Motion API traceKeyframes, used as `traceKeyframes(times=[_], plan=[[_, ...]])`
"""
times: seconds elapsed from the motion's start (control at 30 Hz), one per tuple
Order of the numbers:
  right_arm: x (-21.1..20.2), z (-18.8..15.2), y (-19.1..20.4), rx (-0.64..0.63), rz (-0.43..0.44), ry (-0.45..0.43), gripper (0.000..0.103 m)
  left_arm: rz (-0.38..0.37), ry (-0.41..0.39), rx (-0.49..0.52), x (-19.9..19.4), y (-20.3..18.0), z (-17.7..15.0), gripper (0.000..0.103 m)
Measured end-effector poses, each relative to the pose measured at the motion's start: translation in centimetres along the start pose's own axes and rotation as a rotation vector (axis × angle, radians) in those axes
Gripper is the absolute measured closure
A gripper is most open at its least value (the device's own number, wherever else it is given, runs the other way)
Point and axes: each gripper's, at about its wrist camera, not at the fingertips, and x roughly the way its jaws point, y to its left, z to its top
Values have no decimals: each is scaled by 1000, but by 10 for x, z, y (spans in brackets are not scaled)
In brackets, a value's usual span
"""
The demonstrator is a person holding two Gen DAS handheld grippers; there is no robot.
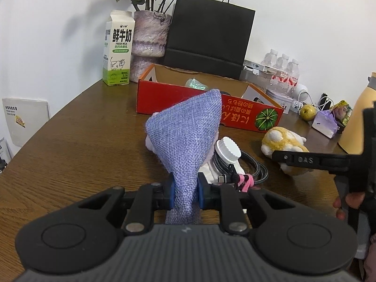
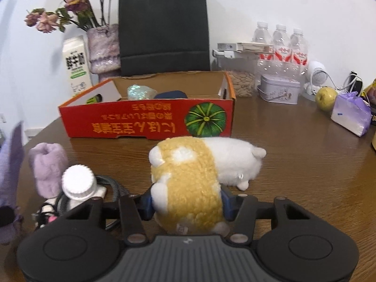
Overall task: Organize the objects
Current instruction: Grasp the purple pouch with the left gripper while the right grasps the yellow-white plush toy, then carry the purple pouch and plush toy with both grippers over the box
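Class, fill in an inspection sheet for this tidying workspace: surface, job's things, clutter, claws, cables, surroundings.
Surface: brown wooden table.
Job's things: red cardboard box, already holding some items; plush toy; purple fabric pouch.
Clutter: milk carton, vase, black paper bag, water bottles, apple.
Claws: left claw shut on the pouch; right claw clamps the plush toy.
Cables: braided cable beside white-capped bottle.
Surroundings: white wall.
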Motion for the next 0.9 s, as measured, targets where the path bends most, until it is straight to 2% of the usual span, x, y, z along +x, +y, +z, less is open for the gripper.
traceKeyframes(times=[0.23,0.37,0.5,0.7,0.8,0.83,0.87,0.9], plan=[[-36,-21,-6,-38,53,-16,53,-2,0,0,-1,0,-1,84],[-59,-36,-4,-109,112,-5,53,1,6,6,0,-1,-3,84],[-68,-43,-3,-194,155,3,53,12,6,13,0,-2,-3,84],[-67,-43,-6,-198,181,10,52,20,14,22,2,-4,-5,84],[-65,-43,-6,-186,198,17,42,18,14,31,2,-7,-5,82],[-65,-42,-7,-181,201,18,32,16,15,32,2,-7,-5,81],[-64,-41,-6,-179,198,16,26,17,16,34,3,-7,-5,77],[-63,-41,-6,-177,194,15,25,19,19,36,4,-8,-4,73]])
